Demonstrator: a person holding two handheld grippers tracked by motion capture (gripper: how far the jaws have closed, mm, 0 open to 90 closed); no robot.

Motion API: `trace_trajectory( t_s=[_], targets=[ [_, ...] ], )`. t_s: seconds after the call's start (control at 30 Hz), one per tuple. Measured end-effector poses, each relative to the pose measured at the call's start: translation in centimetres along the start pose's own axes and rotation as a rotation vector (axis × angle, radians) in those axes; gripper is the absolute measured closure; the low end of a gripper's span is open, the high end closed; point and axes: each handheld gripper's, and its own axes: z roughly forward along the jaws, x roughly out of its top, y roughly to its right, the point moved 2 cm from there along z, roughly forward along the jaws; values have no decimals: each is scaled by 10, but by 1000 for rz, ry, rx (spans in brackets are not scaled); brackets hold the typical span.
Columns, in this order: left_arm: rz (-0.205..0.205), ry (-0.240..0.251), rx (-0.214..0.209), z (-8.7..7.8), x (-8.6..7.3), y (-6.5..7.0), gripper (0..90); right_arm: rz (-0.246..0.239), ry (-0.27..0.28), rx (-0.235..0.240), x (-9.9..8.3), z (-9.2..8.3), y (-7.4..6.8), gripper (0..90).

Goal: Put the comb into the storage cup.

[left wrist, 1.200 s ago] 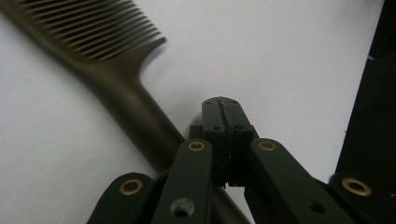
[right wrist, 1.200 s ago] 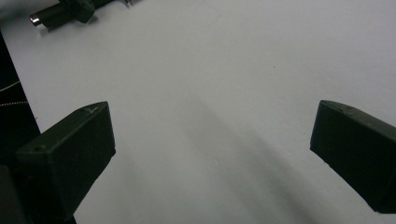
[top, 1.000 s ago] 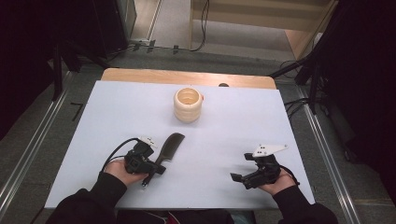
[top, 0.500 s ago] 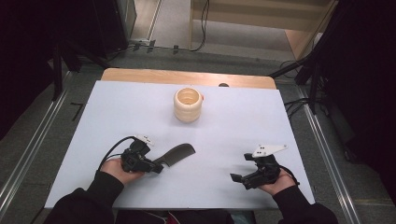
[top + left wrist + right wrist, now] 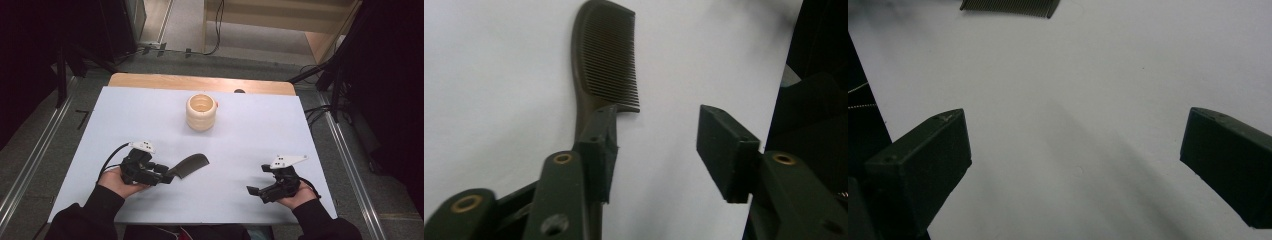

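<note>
A dark brown comb (image 5: 189, 165) lies flat on the white table sheet (image 5: 280, 130), front left of centre, teeth end pointing right. My left gripper (image 5: 162, 173) is at its handle end. In the left gripper view the comb (image 5: 606, 60) stretches away from the jaws, and its handle runs under one jaw of my left gripper (image 5: 659, 135). These jaws have just been opening and stand apart, with no pad pressing on the comb. My right gripper (image 5: 257, 181) rests at the front right, open, with bare table between its jaws (image 5: 1075, 150). The comb's teeth (image 5: 1008, 6) show at the top of that view.
A cream ribbed cup (image 5: 202, 112) stands upright at the middle back of the sheet. A wooden table edge (image 5: 200, 82) runs behind the sheet. Metal rails (image 5: 30, 160) flank the table. The person's dark sleeves come in from the bottom.
The left gripper swung the comb down toward the right, then opened its jaws and let go of the handle. The left hand rose slightly. The right gripper has not moved.
</note>
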Motion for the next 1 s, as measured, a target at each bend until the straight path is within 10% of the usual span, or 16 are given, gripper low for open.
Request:
trace_trajectory(
  t_s=[0.63,1.0],
  targets=[
    [2,131,79,-37,-11,-9,377,0,-1,-2,0,0,0,0],
    [8,-1,161,-37,-14,-14,367,1,-8,-5,-1,0,1,0]
  ],
)
